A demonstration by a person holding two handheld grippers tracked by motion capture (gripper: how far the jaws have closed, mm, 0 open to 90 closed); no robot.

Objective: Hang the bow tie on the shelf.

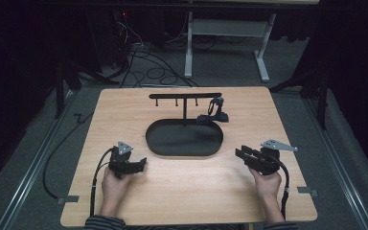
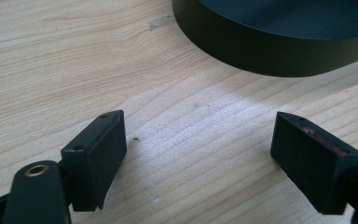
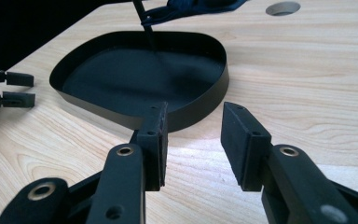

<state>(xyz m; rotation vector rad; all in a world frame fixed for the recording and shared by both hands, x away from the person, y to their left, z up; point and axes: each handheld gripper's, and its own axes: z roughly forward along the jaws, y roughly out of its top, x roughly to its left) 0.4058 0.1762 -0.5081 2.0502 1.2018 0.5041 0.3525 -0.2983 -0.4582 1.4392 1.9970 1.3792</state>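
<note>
Nothing begun, by my judgement: left gripper point(image 1: 133, 163) and right gripper point(image 1: 249, 155) rest spread and empty either side of the black tray point(image 1: 184, 139), small dark object point(image 1: 213, 116) just behind it, untouched.

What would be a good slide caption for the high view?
Two hand-held grippers, left and right, flank a black oval tray with a T-shaped rack on a wooden table.

No readable text, labels or numbers
</note>
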